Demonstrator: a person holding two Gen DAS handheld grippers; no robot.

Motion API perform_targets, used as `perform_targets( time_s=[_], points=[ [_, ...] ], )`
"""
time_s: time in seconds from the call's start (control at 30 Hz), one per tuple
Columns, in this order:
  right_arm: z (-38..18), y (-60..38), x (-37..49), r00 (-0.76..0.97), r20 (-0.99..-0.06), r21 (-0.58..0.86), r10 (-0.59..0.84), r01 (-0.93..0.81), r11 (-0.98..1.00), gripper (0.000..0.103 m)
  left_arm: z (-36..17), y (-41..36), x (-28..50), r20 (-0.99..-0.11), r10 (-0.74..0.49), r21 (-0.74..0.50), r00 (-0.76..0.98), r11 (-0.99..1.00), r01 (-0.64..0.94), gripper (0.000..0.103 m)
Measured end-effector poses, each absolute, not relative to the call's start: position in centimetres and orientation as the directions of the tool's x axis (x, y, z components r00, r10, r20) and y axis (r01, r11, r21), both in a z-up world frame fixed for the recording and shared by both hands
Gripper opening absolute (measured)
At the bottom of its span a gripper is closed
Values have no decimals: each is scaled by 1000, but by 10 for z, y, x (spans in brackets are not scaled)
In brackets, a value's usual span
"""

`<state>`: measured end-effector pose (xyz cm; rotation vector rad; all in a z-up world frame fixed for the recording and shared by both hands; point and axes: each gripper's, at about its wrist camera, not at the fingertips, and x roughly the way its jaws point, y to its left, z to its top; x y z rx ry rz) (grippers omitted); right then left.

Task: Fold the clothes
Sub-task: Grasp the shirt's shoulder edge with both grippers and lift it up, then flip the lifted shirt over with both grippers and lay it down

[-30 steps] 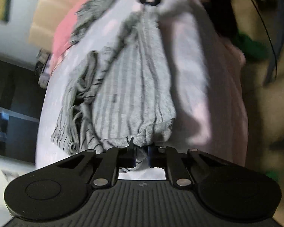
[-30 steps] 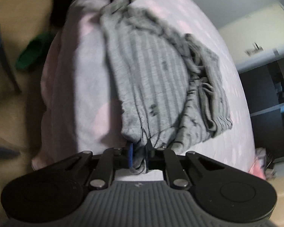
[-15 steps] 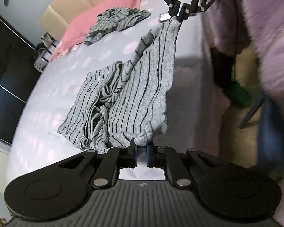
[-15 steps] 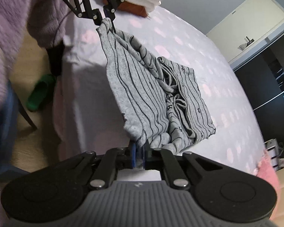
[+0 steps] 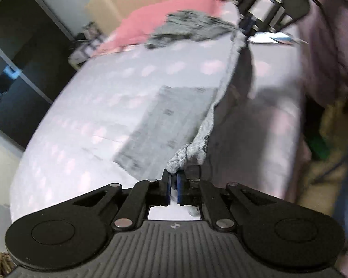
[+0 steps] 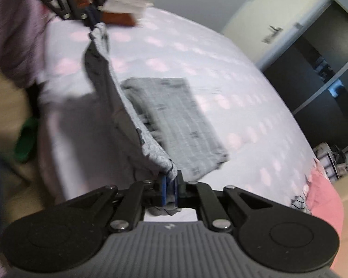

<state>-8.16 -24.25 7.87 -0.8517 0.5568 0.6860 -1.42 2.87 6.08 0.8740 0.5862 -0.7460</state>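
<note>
Both wrist views were dim and soft, lit by flat indoor light with no glare. Motion blur smeared the grey garment (image 5: 174, 125) and the spotted bedsheet (image 5: 99, 106), while each gripper body stayed sharp. A dark shadow lay under the lifted cloth near the bed's (image 6: 255, 120) edge. Fisheye distortion bent the wardrobe (image 6: 317, 69) at the frame edges.

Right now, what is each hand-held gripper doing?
Left hand-held gripper: shut on the grey striped garment.
Right hand-held gripper: shut on the same garment.
</note>
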Motion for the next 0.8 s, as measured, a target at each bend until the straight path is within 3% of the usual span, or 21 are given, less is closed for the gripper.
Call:
perform_targets(
  time_s=[0.3, 0.8],
  points=[
    [80, -234, 50, 668, -676, -402, 312, -689, 603, 7, 47, 5, 108, -725, -249, 467, 642, 508, 724, 3],
    [-14, -205, 202, 513, -829, -246, 224, -692, 679, 7, -19, 4, 237, -814, -153, 338, 560, 660, 671, 0]
  ],
)
